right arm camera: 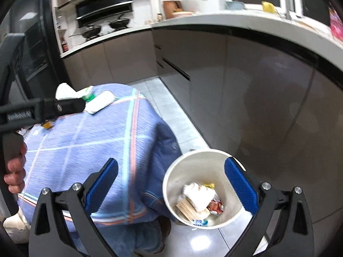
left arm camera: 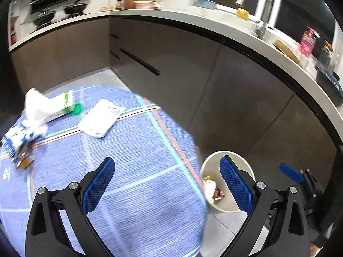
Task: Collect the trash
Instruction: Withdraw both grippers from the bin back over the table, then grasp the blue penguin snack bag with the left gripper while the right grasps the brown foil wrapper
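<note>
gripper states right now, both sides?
Left gripper: open, holding nothing, above the blue tablecloth.
Right gripper: open, holding nothing, near the white bin.

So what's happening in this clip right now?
A person holds a gripper in each hand over a table with a blue plaid cloth. Both the left gripper and right gripper are open and empty. The white bin on the floor already holds wrappers. A green-and-white carton, a white packet and a blue-and-white wrapper remain on the table.
</note>
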A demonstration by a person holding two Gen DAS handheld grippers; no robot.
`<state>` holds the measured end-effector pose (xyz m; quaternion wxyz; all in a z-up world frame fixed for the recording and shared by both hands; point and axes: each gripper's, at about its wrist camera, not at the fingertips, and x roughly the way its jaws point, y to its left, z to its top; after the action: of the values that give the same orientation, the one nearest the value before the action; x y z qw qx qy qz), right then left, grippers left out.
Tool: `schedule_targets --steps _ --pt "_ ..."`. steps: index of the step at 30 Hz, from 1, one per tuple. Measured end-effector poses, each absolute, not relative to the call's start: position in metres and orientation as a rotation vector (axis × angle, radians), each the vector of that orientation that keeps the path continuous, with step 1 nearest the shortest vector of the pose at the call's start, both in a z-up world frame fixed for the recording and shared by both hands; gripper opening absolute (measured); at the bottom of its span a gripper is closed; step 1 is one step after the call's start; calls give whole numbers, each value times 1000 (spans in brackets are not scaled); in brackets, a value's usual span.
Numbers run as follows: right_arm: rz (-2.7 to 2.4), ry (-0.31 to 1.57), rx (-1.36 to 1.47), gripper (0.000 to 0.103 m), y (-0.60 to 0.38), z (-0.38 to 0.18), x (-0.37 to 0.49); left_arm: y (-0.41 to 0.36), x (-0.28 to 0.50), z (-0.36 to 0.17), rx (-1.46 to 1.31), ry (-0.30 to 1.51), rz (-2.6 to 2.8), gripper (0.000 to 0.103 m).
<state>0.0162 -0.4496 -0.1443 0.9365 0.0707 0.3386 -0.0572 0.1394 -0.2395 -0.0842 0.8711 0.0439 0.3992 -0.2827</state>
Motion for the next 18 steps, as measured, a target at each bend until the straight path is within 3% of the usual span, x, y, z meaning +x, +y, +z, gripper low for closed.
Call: schedule_targets --steps 18 --pt "153 694 38 100 -321 -113 83 -34 190 -81 -107 810 -276 93"
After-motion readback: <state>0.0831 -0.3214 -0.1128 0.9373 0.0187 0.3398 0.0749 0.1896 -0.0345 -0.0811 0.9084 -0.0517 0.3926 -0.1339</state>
